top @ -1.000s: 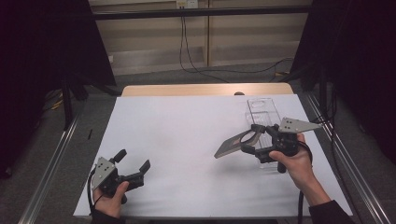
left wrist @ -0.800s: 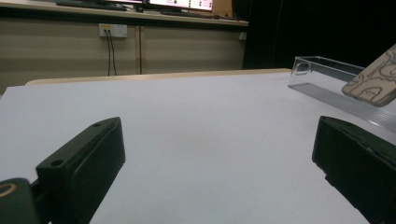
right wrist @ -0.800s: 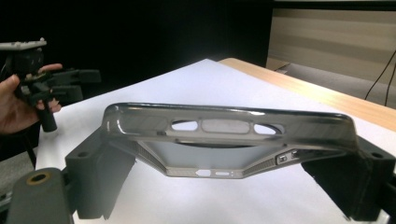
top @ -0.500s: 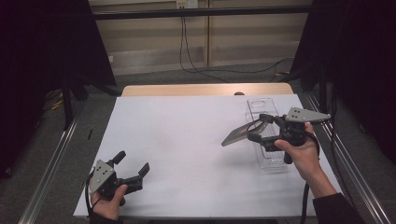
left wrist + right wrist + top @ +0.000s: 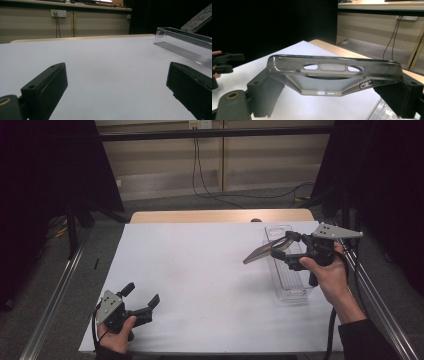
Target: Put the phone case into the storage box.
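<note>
A translucent grey phone case [image 5: 259,252] [image 5: 334,72] is held tilted in the air, with my right gripper [image 5: 284,249] [image 5: 332,96] shut on its two long sides. It hangs just left of and above a clear plastic box [image 5: 287,280] [image 5: 182,37] at the right of the white table [image 5: 200,265]. In the left gripper view the phone case [image 5: 200,21] shows at top right. My left gripper [image 5: 142,293] [image 5: 117,87] rests low near the table's front left corner, open with nothing between its jaws.
A bare wooden strip [image 5: 220,216] runs along the table's far edge. Metal rails [image 5: 55,295] flank both sides of the table. Cables [image 5: 200,175] hang down the back wall. The left gripper [image 5: 224,63] appears far off in the right gripper view.
My right gripper has risen and moved right and away with the phone case, to beside the clear box. The left gripper has barely shifted.
</note>
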Available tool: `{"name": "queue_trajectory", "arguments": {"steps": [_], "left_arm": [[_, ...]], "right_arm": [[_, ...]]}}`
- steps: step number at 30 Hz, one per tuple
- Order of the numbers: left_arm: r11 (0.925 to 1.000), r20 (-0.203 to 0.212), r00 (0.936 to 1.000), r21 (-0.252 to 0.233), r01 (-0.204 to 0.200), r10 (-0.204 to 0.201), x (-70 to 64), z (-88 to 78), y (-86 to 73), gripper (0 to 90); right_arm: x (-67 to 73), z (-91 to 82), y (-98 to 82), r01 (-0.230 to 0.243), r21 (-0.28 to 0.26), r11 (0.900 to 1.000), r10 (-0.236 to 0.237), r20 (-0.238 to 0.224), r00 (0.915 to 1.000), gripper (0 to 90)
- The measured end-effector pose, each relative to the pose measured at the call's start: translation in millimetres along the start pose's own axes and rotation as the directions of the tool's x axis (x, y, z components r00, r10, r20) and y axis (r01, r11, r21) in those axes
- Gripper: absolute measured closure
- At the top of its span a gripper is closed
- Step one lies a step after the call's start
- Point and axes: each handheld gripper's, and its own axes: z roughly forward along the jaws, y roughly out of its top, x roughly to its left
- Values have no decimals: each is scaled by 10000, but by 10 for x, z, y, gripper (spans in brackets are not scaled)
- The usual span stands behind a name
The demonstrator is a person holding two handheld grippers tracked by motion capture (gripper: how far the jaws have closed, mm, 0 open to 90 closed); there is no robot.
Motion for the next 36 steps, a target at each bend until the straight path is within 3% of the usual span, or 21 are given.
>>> {"name": "queue_trajectory", "arguments": {"steps": [16, 29, 36], "left_arm": [[10000, 124, 9999, 83, -20, 19, 12, 15, -13, 38], [9999, -27, 9999, 55, -97, 97, 25, 9, -10, 34], [9998, 59, 9998, 88, -175, 175, 21, 16, -9, 30]], "right_arm": [[-182, -67, 128, -286, -52, 9996, 290, 1181, 9926, 119], [-338, -77, 260, -497, 116, 9987, 456, 2361, 9707, 119], [-451, -40, 282, -705, 234, 9972, 602, 3013, 9516, 119]]}}
